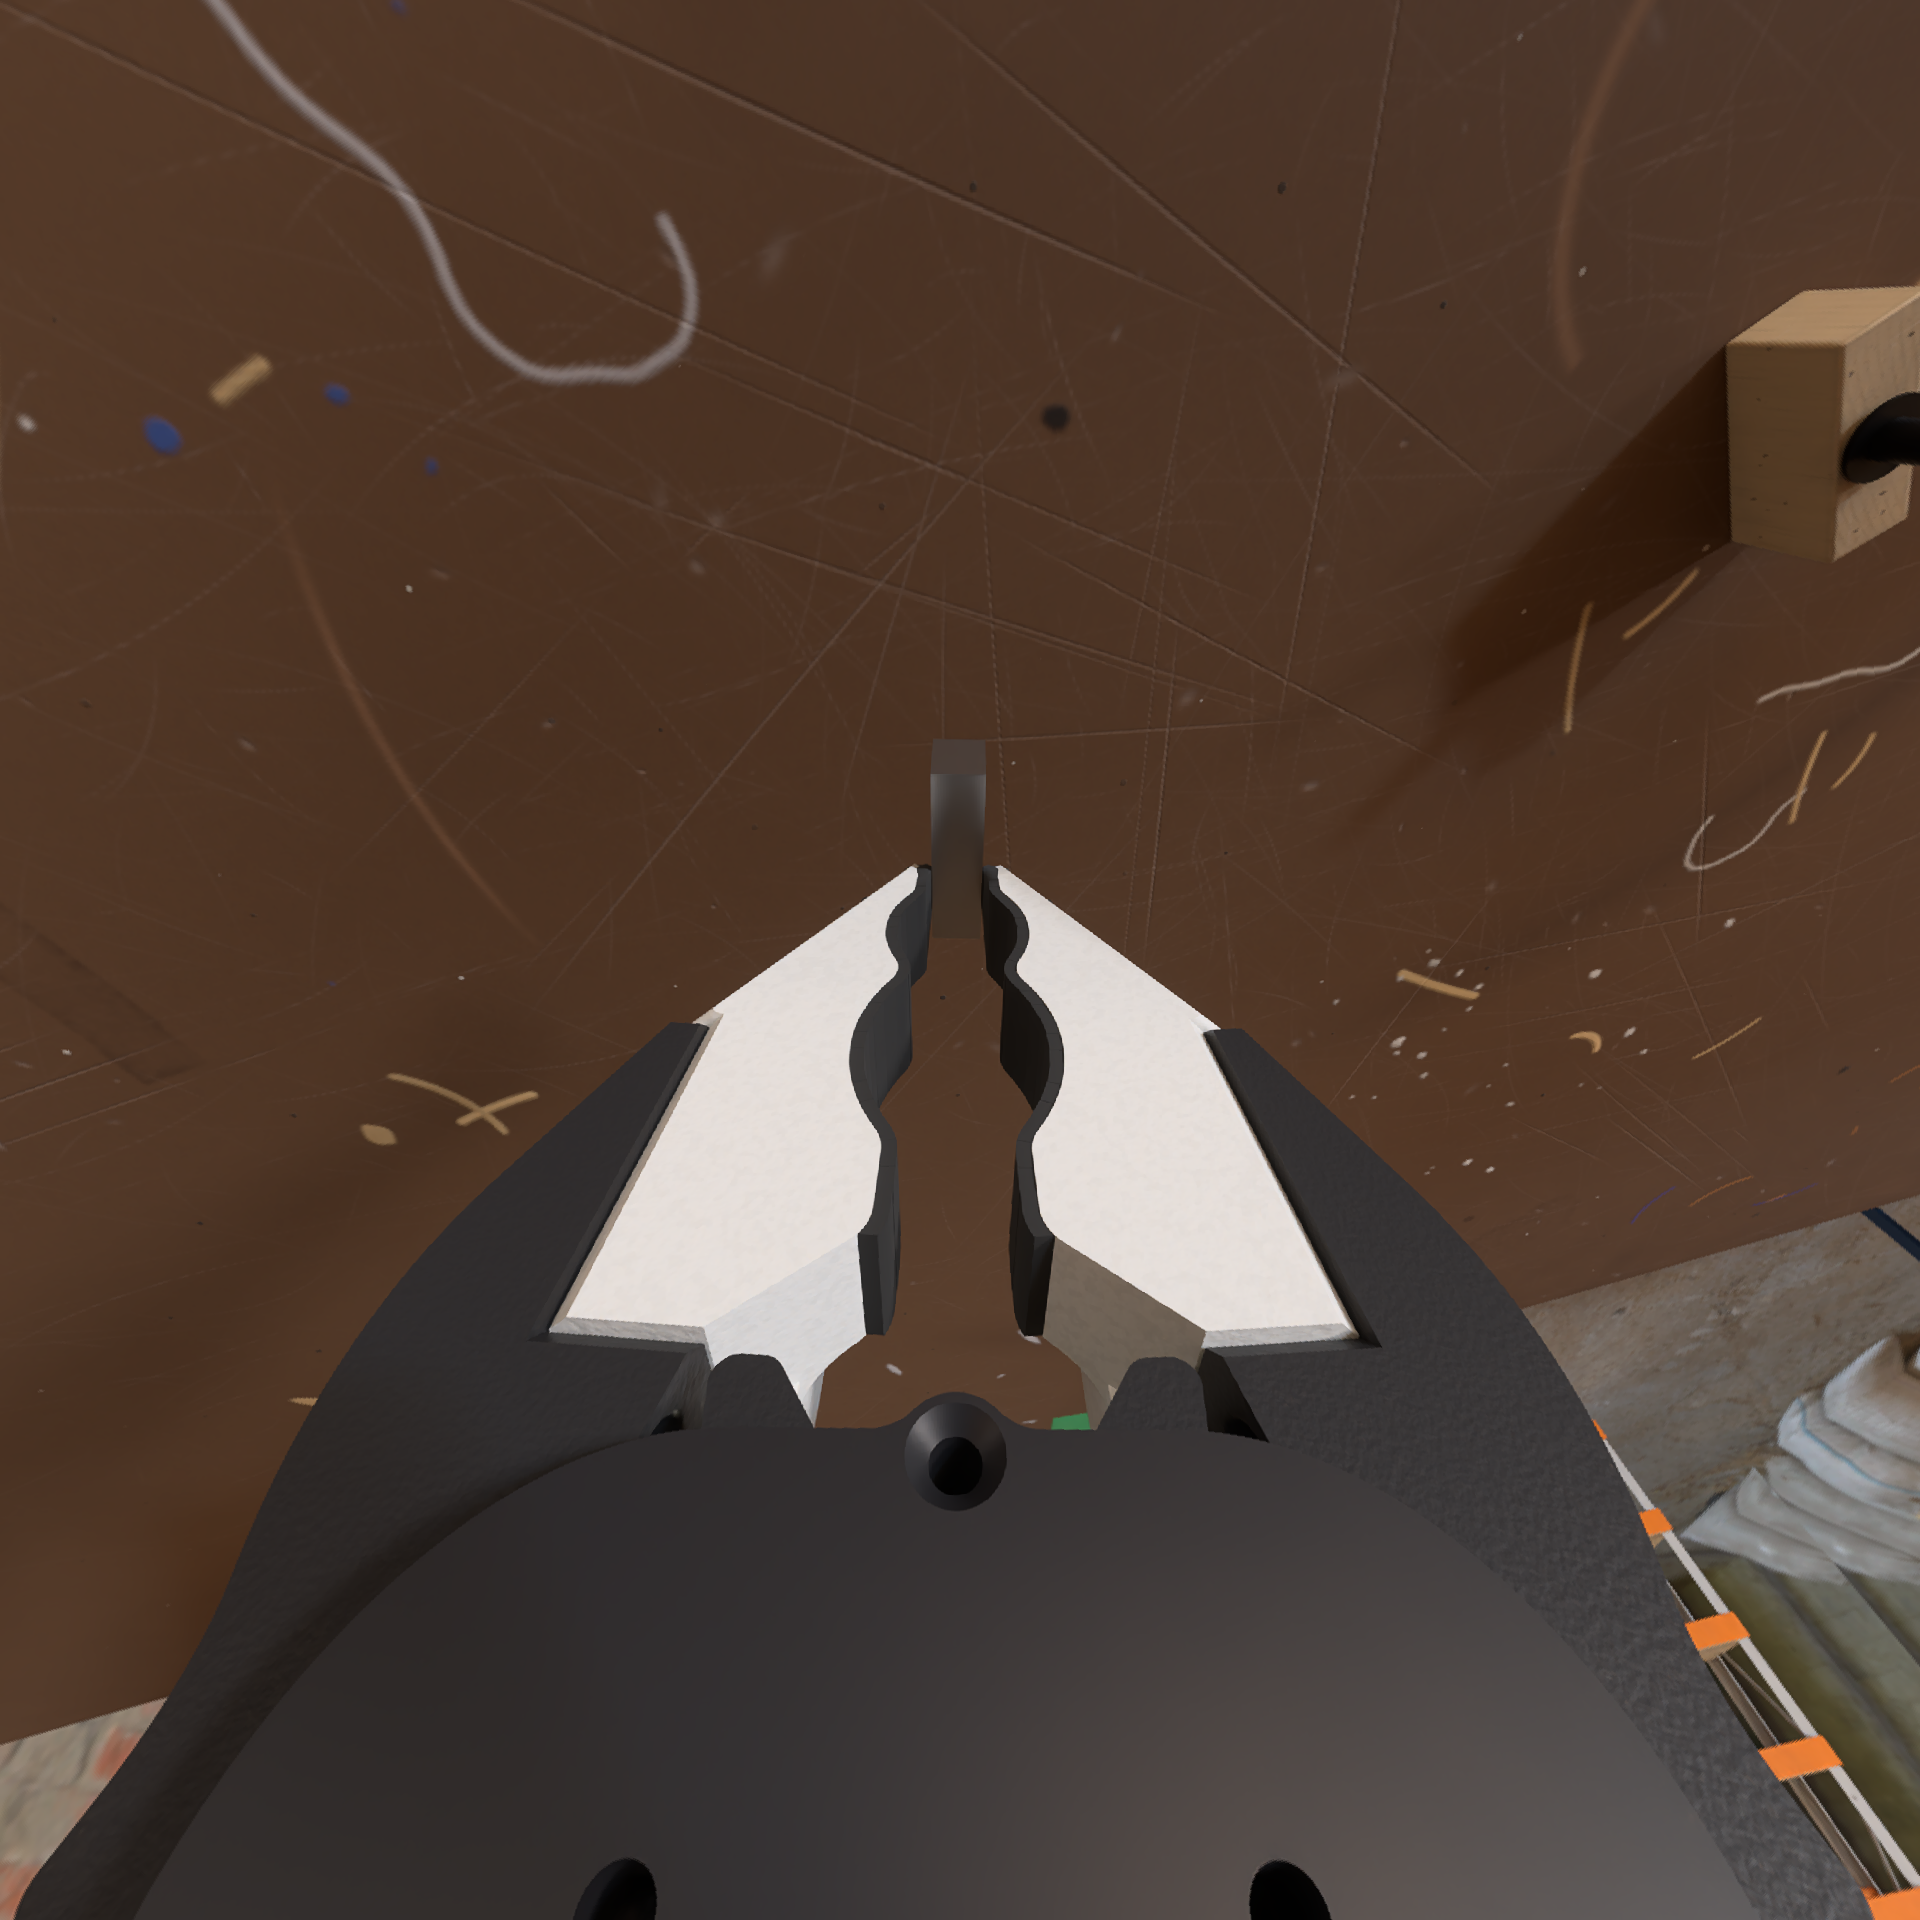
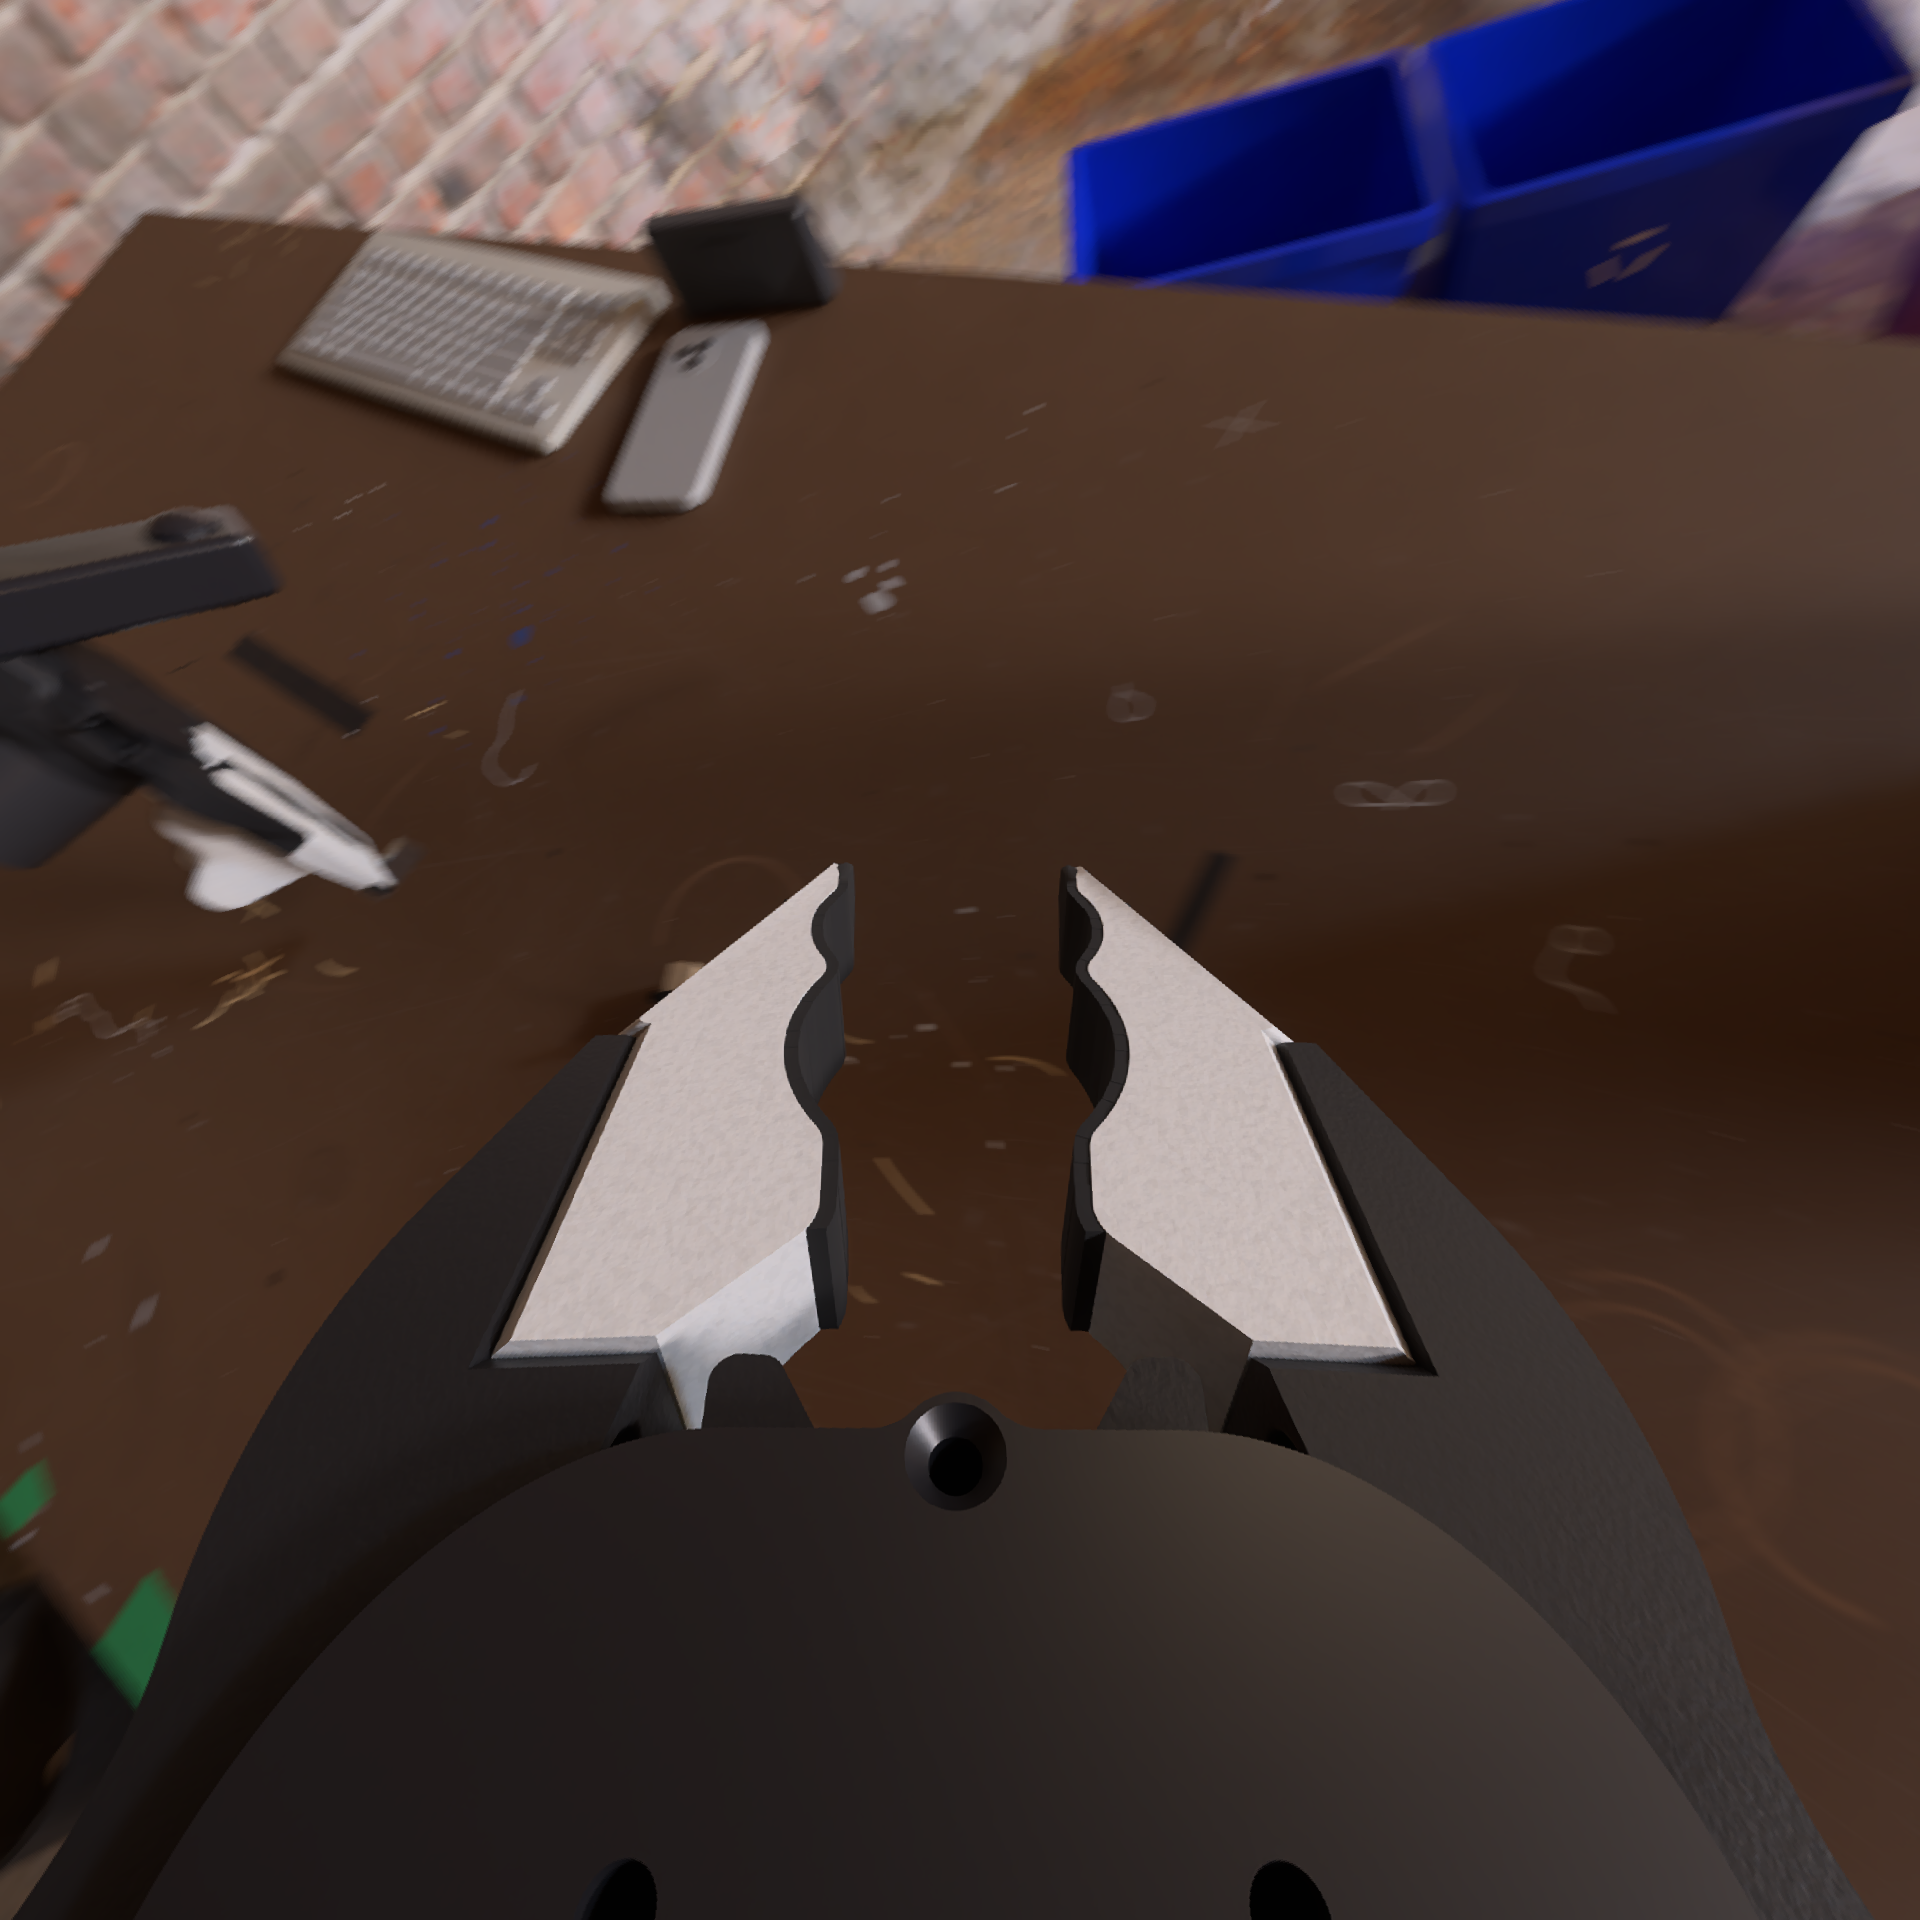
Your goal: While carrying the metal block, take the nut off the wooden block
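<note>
Grey metal block (image 1: 957, 831) sits clamped in the left gripper (image 1: 957, 894) above the worktop (image 1: 727, 623), well apart from the wooden block (image 1: 1829, 426); the right gripper (image 2: 957, 904) is spread apart, holding nothing.

Brown tabletop (image 2: 1299, 582) fills most of both views, scratched and flecked w/ paint specks. Brick wall (image 2: 312, 94) runs behind its far edge. Blue bins (image 2: 1455, 197) stand past the far right corner. Keyboard (image 2: 468, 332), grey phone (image 2: 686, 416) and black box (image 2: 743, 255) sit grouped near the back. Pale concrete floor (image 1: 1662, 1340) shows below the table edge.
</note>
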